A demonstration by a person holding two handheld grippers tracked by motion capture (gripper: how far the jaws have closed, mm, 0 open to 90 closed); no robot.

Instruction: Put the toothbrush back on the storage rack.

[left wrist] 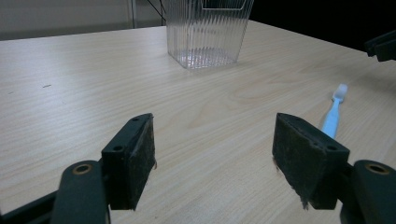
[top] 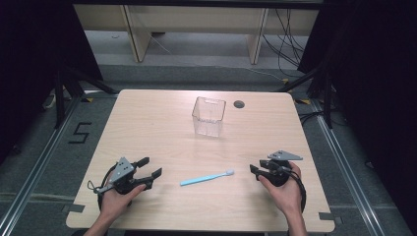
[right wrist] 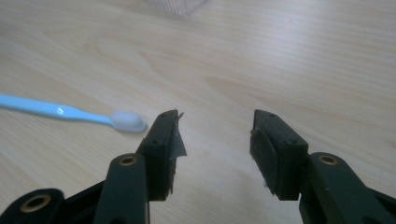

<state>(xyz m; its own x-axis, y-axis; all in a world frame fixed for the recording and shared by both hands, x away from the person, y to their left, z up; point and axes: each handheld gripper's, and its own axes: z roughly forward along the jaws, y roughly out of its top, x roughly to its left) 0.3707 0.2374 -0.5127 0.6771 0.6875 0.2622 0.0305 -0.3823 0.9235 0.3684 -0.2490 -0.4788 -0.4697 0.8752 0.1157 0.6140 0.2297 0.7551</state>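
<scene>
The toothbrush lies flat near the surface's near edge, between the two grippers, its long axis running left to right with the bristle head toward the right gripper, which is nearer. That gripper gapes partly open and empty; the left gripper stands wide open, also empty. A clear cup stands toward the far edge.

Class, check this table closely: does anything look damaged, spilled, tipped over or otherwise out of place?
Little stands out. The clear container stands upright and the blue toothbrush lies flat on the table. The one flaw: the right claw's pads look frayed at the edges.
</scene>
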